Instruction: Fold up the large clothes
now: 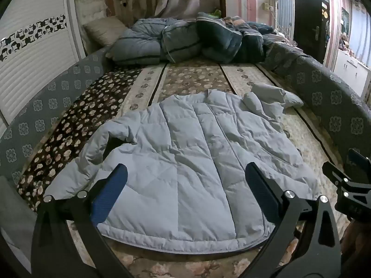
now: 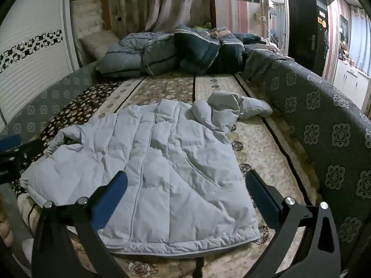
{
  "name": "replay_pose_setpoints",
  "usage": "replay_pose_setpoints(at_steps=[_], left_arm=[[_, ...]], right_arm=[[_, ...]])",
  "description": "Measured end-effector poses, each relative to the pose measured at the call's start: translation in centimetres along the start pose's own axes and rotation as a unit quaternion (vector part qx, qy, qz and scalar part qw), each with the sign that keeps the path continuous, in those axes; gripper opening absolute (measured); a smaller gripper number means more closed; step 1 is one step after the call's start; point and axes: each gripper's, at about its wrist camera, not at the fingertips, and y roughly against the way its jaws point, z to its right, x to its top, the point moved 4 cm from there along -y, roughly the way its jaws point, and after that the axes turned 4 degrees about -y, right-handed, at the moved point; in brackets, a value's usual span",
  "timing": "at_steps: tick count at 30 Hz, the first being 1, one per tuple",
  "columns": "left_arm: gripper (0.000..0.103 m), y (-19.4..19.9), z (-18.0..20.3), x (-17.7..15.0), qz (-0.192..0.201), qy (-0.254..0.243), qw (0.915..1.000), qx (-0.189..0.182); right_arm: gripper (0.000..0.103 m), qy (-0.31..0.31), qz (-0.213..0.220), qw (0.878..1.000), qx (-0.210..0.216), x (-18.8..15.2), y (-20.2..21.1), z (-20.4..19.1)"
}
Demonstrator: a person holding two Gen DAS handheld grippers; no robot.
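**Both grippers wide over the spread jacket, nothing gripped yet**

Left gripper (image 1: 185, 180): jaws fully spread, empty, tilted down over the hem end of the jacket. Right gripper (image 2: 185, 185): same state, released and empty, also tilted down. In the left wrist view the right gripper shows at the far right edge, just beside the jacket's right border; neither tool appears to touch the cloth.

Pale blue quilted jacket (image 1: 185, 153): lies mostly flat on the bed cover (image 1: 308, 143), hem nearest the grippers, collar end farthest away. Long axis runs straight away from both tools, toward the headboard side. Left sleeve (image 1: 102, 139) is bent in and bunched near the left gripper's side. Right sleeve (image 2: 241, 104) trails off crumpled up and to the right, well apart from the right gripper.

Judgement: the left hand is nearer its sleeve; the right hand has the longer reach, across open bed cover. Task barely begun; no fold visible.

Surroundings: heap of dark bedding (image 1: 197, 39) at the far end, well apart from the jacket. Padded grey bed rail (image 2: 324, 127) runs along the right, near the stray sleeve; it may crowd the right hand's swing. Nothing lies on the jacket itself.
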Motion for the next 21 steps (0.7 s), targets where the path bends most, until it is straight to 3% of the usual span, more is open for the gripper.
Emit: replay_pose_setpoints(at_steps=[21], left_arm=[[0.100,-0.1,-0.3,-0.2,-0.004,0.001,1.0000,-0.004]], right_arm=[[0.101,-0.012,0.003,1.000,-0.013,0.2,0.6,1.3]])
